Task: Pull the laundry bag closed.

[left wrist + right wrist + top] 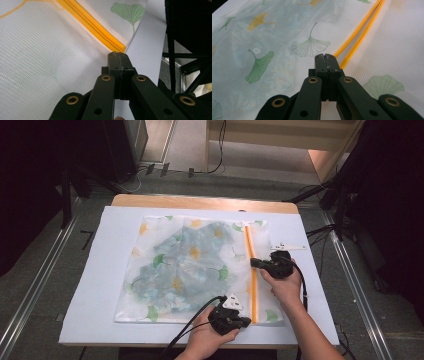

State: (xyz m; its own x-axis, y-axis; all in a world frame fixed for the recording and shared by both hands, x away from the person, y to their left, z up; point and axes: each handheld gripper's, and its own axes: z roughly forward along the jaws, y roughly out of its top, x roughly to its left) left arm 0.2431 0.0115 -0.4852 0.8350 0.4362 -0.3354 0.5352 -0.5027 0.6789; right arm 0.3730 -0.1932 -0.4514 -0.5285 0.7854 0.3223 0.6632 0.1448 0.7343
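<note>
zipper (251,275) runs lengthwise just ahead of the right gripper (256,262) jaws, closed at its open split; left gripper (243,322) jaws pinch shut at the zipper's near end.

Whatever each tongs (117,55) pinches is hidden between shut jaws; mesh bag (165,270) contents blur through fabric

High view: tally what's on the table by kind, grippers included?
Mesh laundry bag with orange zipper: 1
Grippers: 2, left gripper and right gripper
White table cover: 1
Total: 4
</note>
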